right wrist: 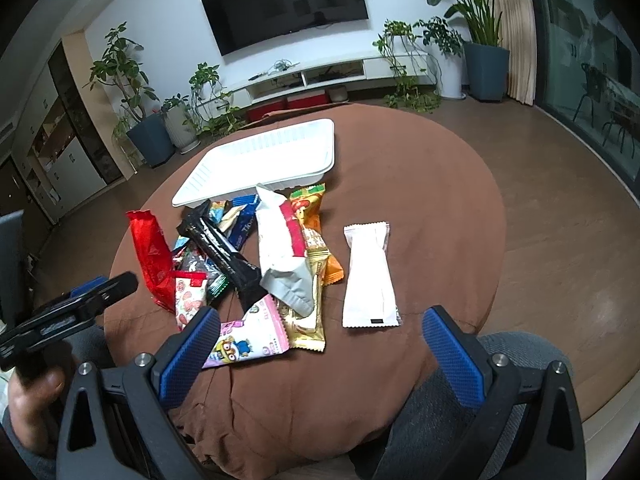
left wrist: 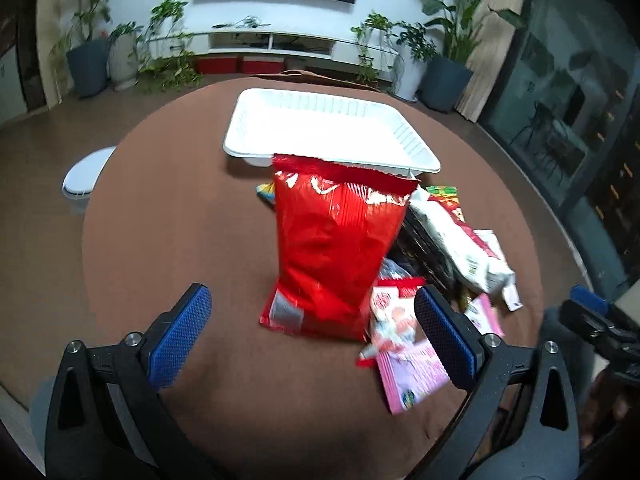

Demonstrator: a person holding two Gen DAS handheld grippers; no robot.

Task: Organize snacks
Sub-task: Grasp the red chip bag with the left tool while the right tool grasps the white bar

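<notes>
A white plastic tray (left wrist: 328, 128) (right wrist: 264, 160) stands empty at the far side of the round brown-covered table (left wrist: 180, 220) (right wrist: 432, 200). In front of it lies a pile of snack packets. A red bag (left wrist: 336, 248) (right wrist: 150, 256) sits at the pile's left edge, just ahead of my left gripper (left wrist: 314, 336), which is open and holds nothing. My right gripper (right wrist: 320, 356) is open too, near the table's front edge. A pink packet (right wrist: 248, 340) (left wrist: 408, 364) lies by its left finger. A long white packet (right wrist: 370, 280) lies apart, right of the pile.
A black packet (right wrist: 224, 256), a large white and red packet (right wrist: 280, 240) (left wrist: 456, 236) and an orange one (right wrist: 316, 216) lie in the pile. A hand (right wrist: 32, 392) holds the left gripper (right wrist: 108, 284). A white stool (left wrist: 84, 176) stands left of the table.
</notes>
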